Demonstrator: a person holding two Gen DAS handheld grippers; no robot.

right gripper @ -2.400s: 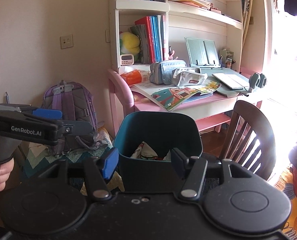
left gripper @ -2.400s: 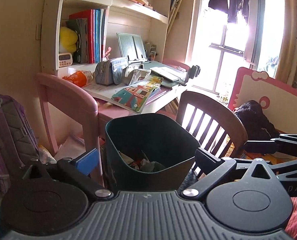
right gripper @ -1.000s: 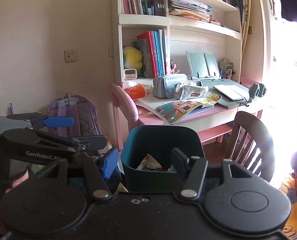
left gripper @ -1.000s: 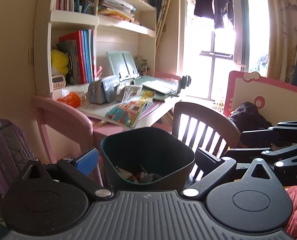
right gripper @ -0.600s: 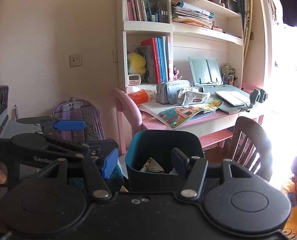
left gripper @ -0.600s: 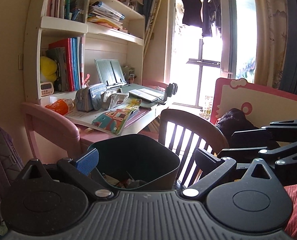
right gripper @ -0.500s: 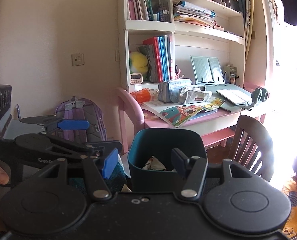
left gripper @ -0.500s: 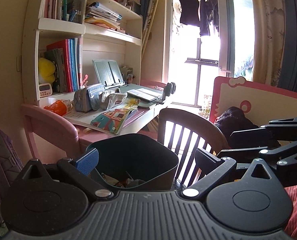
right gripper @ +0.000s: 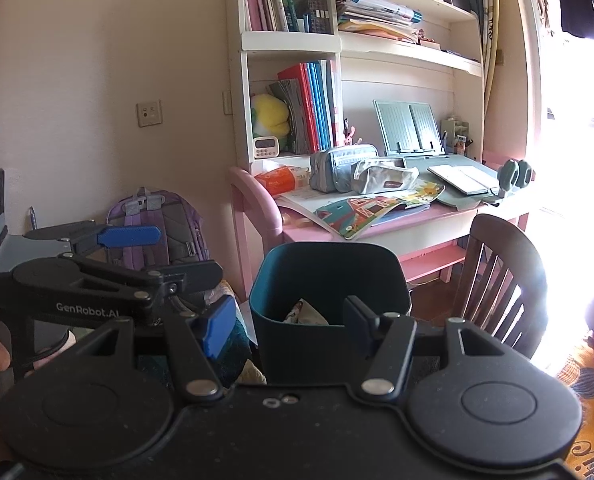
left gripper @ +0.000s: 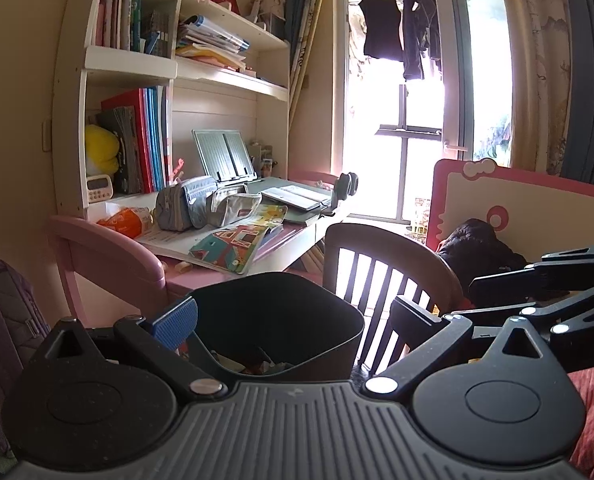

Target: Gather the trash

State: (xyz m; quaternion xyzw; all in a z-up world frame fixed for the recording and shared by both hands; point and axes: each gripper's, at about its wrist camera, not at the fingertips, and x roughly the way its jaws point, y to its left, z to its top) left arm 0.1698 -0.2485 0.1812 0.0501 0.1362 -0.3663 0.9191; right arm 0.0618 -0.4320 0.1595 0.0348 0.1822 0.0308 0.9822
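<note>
A dark teal trash bin stands on the floor in front of the pink desk, with crumpled wrappers inside. It also shows in the left wrist view, with scraps at its bottom. My left gripper is open and empty, its jaws standing either side of the bin in the picture. My right gripper is open and empty, just in front of the bin. An orange snack bag lies on the desk's left end.
A pink desk holds pencil cases, a picture book and a book stand. A dark wooden chair stands right of the bin. A purple backpack leans against the wall at left. A pink bed board is at right.
Both grippers have drawn back and risen, so the bin sits lower and smaller in both views. More of the shelves shows. Both grippers have stayed open.
</note>
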